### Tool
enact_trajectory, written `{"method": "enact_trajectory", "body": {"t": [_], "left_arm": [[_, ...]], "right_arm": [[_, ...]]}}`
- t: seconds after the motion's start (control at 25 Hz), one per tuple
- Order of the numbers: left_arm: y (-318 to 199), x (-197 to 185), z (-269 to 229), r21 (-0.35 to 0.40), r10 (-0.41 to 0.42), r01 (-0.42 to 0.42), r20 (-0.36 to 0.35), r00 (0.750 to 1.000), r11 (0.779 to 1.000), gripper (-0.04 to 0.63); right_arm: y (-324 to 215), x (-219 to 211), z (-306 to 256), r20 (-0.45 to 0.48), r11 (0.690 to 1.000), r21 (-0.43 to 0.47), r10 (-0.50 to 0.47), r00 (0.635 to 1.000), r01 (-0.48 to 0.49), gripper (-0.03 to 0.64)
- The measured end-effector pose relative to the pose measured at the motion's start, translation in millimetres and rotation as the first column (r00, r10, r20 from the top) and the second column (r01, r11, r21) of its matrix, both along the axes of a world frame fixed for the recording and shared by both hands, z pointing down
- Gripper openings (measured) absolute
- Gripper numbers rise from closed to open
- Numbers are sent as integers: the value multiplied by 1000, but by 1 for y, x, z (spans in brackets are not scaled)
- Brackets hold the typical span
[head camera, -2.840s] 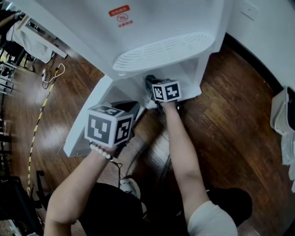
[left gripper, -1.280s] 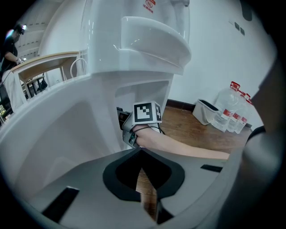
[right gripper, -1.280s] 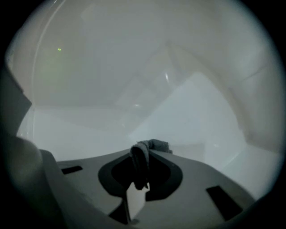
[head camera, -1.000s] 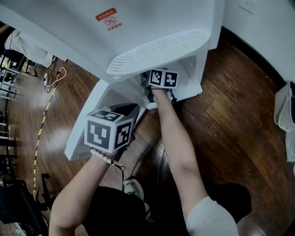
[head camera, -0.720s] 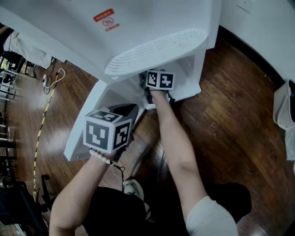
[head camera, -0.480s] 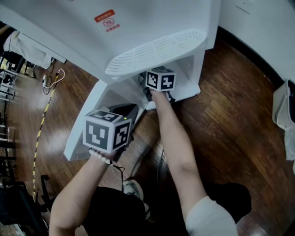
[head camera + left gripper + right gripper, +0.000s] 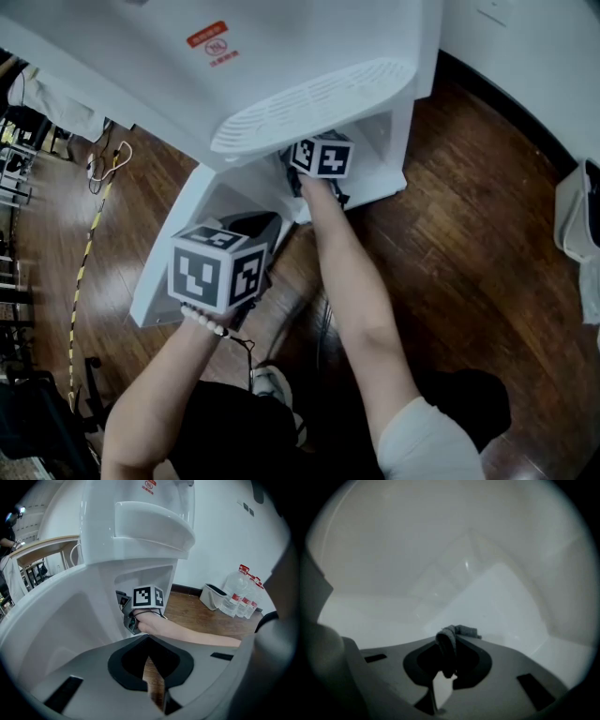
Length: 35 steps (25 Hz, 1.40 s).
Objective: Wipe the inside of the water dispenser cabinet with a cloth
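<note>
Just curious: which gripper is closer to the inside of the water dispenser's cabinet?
Right. The right gripper is inside the cabinet, jaws shut on a cloth; the left gripper hangs outside, by the open door, jaws shut, empty.

Glossy, smooth white plastic on the water dispenser cabinet; polished dark wood floor; soft, matt grey cloth.
</note>
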<state>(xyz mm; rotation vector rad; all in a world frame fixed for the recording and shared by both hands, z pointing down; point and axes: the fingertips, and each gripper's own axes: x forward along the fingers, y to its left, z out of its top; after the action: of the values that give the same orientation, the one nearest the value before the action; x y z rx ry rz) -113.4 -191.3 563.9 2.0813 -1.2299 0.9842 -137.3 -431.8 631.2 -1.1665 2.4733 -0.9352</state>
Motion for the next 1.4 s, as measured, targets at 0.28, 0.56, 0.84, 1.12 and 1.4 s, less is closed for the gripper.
{"method": "enact_trajectory", "body": {"t": [0.28, 0.56, 0.84, 1.12, 1.4], "left_arm": [[3, -2, 0, -10, 0, 0, 2, 1000, 1000, -2], [5, -6, 2, -17, -12, 12, 1, 1000, 1000, -2], [5, 1, 0, -10, 3, -3, -2, 1000, 1000, -2], [4, 9, 1, -10, 14, -14, -11, 1000, 1000, -2], [2, 8, 4, -18, 2, -2, -8, 1000, 1000, -2]], "right_arm": [[-2, 9, 74, -52, 968, -239, 61, 997, -72, 32], [-5, 21, 96, -3, 939, -324, 122, 992, -117, 34], [-10, 40, 53, 41, 973, -147, 187, 981, -179, 34], [-10, 63, -35, 152, 964, 147, 200, 968, -222, 35], [-18, 66, -6, 112, 973, 37, 221, 969, -226, 36]]}}
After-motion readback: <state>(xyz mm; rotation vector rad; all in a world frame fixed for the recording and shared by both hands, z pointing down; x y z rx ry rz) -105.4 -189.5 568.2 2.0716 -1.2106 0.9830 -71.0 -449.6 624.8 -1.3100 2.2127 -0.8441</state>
